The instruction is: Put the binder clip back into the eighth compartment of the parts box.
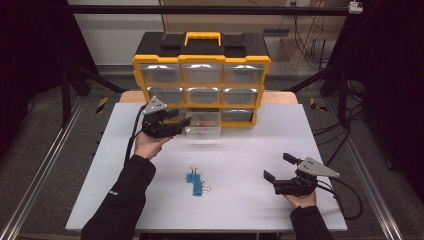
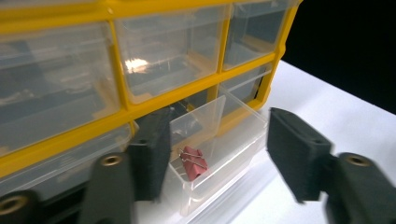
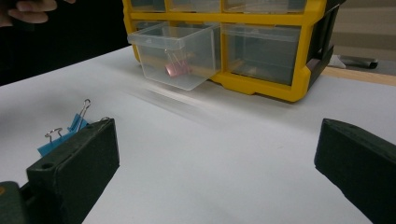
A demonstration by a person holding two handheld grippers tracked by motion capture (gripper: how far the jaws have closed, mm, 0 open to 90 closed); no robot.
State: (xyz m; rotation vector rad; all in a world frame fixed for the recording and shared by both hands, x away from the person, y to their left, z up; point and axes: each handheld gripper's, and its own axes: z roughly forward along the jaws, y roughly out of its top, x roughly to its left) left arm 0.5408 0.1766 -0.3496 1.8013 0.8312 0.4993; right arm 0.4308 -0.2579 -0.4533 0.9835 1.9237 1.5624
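My left claw (image 2: 215, 158) fills the near foreground in its own view, jaws spread apart and gripping nothing. Just beyond and between them sits the pulled-out clear drawer (image 2: 219, 144), and in it a pink clip (image 2: 194, 162) lying on the floor of the drawer, close to my left-hand jaw as that view shows it. No pad is pressing on the drawer or the clip; the claw is released. From above, that left claw (image 1: 186, 121) hovers right at the drawer's (image 1: 202, 131) left front corner, my left hand (image 1: 150, 142) under it.

The drawer sticks out of the bottom row of the yellow cabinet (image 1: 201, 62), middle slot, with the other drawers pushed in. The cabinet stands on the white bench (image 1: 260, 145) straight ahead of both claws.

Over to my right claw (image 1: 272, 167): jaws wide apart, nothing between them, low over the bench near my side. In its own view the right claw (image 3: 215, 172) looks across bare bench toward the drawer (image 3: 175, 53), with the pink clip (image 3: 175, 67) showing through the clear wall. Just past its left-hand jaw lie the blue clips (image 3: 63, 135), wire handles sticking up. From above, the blue clips (image 1: 196, 182) sit together on the bench, between my two arms, well to the left of the right claw and nearer me than the left claw.
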